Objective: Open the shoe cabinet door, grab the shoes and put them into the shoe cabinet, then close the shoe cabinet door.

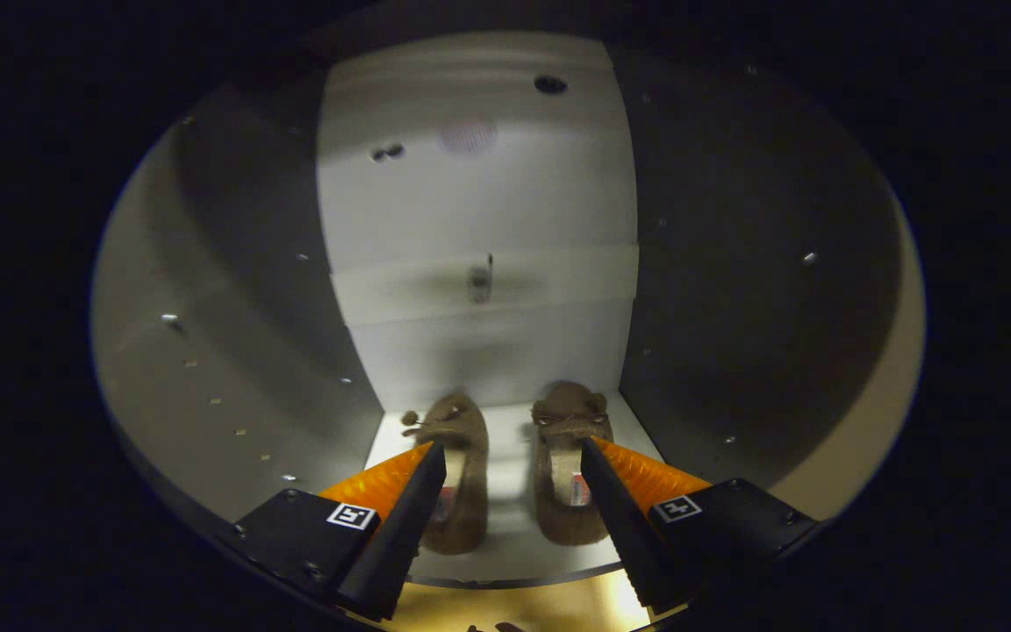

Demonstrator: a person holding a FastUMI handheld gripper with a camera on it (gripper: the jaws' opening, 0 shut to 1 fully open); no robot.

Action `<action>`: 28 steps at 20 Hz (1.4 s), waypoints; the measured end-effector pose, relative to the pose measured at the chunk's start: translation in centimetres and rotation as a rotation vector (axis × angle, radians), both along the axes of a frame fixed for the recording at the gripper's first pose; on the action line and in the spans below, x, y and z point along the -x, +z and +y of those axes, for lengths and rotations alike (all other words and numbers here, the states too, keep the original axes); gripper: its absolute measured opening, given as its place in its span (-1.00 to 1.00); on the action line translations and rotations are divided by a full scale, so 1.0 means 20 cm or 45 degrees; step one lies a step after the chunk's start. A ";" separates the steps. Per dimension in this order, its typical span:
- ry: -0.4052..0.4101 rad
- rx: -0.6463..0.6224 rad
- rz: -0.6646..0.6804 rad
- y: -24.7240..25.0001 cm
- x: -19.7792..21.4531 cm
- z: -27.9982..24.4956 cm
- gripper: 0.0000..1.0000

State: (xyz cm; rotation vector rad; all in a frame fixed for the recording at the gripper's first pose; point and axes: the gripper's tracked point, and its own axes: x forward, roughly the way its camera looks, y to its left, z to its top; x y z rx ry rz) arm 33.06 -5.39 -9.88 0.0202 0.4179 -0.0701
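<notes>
I look into the white shoe cabinet (479, 211). Two brown fuzzy slippers lie side by side on its bottom shelf (510, 491), toes toward the back wall: the left slipper (462, 456) and the right slipper (569, 439). My gripper (512, 456) is open, its fingers spread wide with one on the outer side of each slipper. Both slippers lie between the fingers and rest on the shelf. I cannot tell whether the fingertips touch the slippers.
The cabinet's side walls (233, 307) rise close on the left and right, dotted with small shelf-pin holes. A horizontal rail (483, 285) crosses the back wall above the slippers. The shelf's front edge (514, 581) runs near the fingers' bases, with a yellowish floor below.
</notes>
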 end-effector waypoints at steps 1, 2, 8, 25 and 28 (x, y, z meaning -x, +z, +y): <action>0.009 0.011 -0.038 0.06 0.09 0.03 0.98; 0.023 0.015 -0.079 0.11 0.17 0.07 0.98; 0.114 -0.006 -0.301 0.33 0.72 0.18 0.98; -0.214 -0.031 -0.431 0.54 2.01 -0.58 0.97; -0.274 0.008 -0.456 0.59 2.14 -0.81 0.96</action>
